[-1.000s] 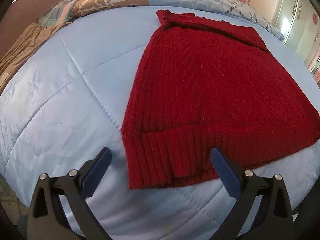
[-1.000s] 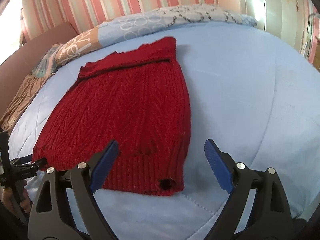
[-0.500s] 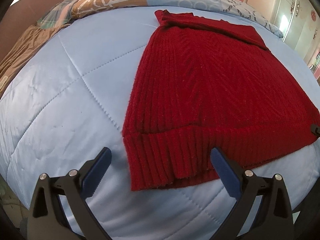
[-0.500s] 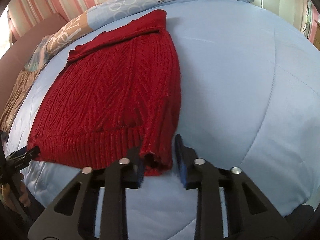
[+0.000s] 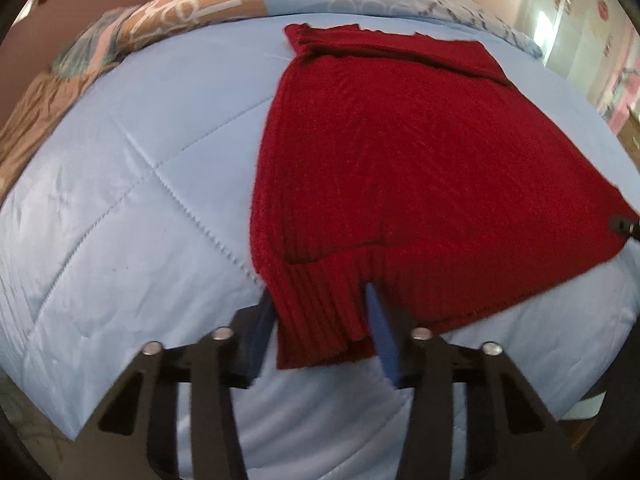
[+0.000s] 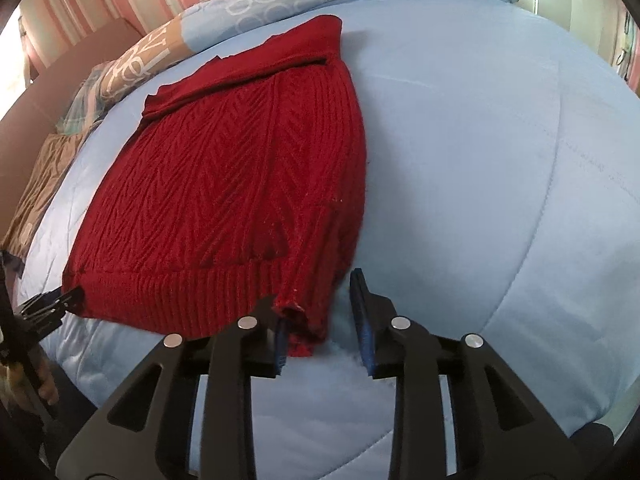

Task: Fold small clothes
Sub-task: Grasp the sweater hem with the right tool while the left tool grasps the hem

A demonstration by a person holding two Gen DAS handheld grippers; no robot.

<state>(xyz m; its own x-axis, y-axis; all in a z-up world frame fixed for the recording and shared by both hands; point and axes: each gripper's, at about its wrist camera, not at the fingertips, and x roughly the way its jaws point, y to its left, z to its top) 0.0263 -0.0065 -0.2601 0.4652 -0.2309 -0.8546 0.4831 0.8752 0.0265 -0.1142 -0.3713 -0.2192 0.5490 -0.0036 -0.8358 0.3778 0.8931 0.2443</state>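
The red knit sweater (image 5: 420,168) lies flat mid-quilt (image 5: 120,200); left gripper (image 5: 320,328) closing on its hem corner, right gripper (image 6: 320,320) loosening around the opposite corner; next, lift hem toward the collar

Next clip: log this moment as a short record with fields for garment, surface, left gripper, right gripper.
garment: red knit sweater, lying flat
surface: light blue quilt on a bed
left gripper: jaws closing around the sweater's ribbed hem corner
right gripper: jaws opening, the other hem corner between them, far pad clear of the cloth
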